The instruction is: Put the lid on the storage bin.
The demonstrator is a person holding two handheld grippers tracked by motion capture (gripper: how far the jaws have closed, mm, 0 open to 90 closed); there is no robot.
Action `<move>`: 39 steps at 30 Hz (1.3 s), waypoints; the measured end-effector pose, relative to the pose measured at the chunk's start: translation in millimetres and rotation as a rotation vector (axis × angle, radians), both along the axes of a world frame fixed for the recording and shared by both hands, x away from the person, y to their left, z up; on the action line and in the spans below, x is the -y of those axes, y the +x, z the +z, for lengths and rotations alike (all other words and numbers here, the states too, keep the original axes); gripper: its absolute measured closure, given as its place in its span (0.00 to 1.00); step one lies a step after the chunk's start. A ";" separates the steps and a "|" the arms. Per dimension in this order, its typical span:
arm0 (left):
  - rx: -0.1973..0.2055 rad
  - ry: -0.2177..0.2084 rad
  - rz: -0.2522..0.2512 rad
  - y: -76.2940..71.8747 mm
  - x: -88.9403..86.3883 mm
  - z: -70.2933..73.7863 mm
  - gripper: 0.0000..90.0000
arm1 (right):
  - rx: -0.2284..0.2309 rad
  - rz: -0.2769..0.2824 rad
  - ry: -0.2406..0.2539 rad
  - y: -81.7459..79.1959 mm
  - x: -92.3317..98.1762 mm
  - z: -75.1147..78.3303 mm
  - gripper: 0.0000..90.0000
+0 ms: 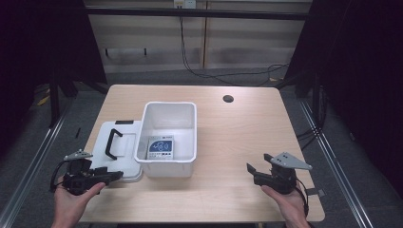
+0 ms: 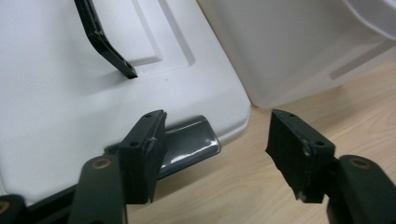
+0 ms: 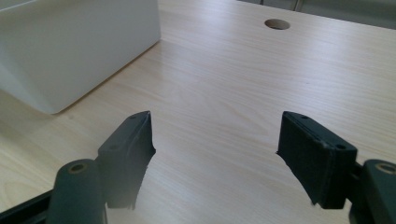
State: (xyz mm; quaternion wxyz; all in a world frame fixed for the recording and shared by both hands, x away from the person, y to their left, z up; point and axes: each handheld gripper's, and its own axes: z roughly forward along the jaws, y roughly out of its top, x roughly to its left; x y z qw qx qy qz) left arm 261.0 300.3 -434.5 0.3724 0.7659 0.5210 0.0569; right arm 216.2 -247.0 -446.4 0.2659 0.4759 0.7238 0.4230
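My left gripper (image 2: pixel 215 156) stands apart at the lid (image 2: pixel 70 107) corner; I should straddle its grey latch (image 2: pixel 189 142) squarely before closing.

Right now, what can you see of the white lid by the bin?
The lid is white, plastic-looking and rectangular with rounded corners. It lies flat on the table, against the left side of the open white bin. A black handle sits on top, and a dark grey latch at its near edge. The left gripper is at its near corner, open.
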 end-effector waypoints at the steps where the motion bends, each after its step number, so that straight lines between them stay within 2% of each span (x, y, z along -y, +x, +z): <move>1: -0.003 -0.003 -0.001 0.1 0.1 0.1 0.41 | -0.003 0.008 0.000 -0.3 -1.3 0.2 0.29; 4: -0.009 -0.008 0.013 -0.4 -0.3 0.4 0.44 | -0.005 0.016 0.005 -1.0 -2.9 1.5 0.26; 6: -0.021 -0.017 -0.001 0.3 -0.8 1.4 0.47 | -0.018 0.010 0.007 -1.3 -2.6 1.7 0.24; 11: -0.035 -0.045 -0.007 2.5 -4.3 6.2 0.48 | -0.018 -0.001 0.013 -3.3 -2.0 2.3 0.21; 13: -0.043 -0.034 -0.008 3.2 -5.5 10.4 0.48 | -0.020 -0.003 0.017 -3.3 -1.7 2.2 0.21; 14: -0.041 -0.005 -0.013 2.2 -5.7 13.4 0.48 | -0.040 0.002 0.034 -2.5 -1.1 1.8 0.21; 19: -0.060 0.001 -0.030 5.2 -5.2 20.7 0.51 | -0.046 0.008 0.040 -2.5 -3.0 1.6 0.22; 22: -0.057 0.000 -0.018 13.0 -6.4 34.4 0.51 | -0.044 0.013 0.031 -4.2 -3.9 2.0 0.24; 24: -0.060 -0.004 -0.021 16.4 -6.9 38.2 0.51 | -0.047 0.012 0.031 -4.5 -3.8 1.8 0.24; 27: -0.067 0.011 -0.012 24.3 -6.1 44.1 0.51 | -0.063 0.008 0.044 -3.6 -2.1 1.0 0.24; 28: -0.079 0.038 -0.016 31.1 -5.2 46.2 0.51 | -0.072 0.005 0.049 -3.1 -1.7 1.0 0.24; 30: -0.093 0.063 -0.015 37.6 -4.5 49.4 0.52 | -0.073 0.006 0.045 -2.6 -1.9 0.7 0.24; 33: -0.095 0.078 0.002 43.4 -5.2 54.1 0.54 | -0.080 0.009 0.037 -2.5 -2.8 0.5 0.24; 34: -0.099 0.091 0.024 49.0 -5.4 58.9 0.54 | -0.087 0.014 0.019 -2.4 -3.9 0.1 0.24; 39: -0.130 0.156 0.028 63.1 -2.9 64.6 0.57 | -0.095 0.019 0.023 -1.8 -3.8 -0.3 0.24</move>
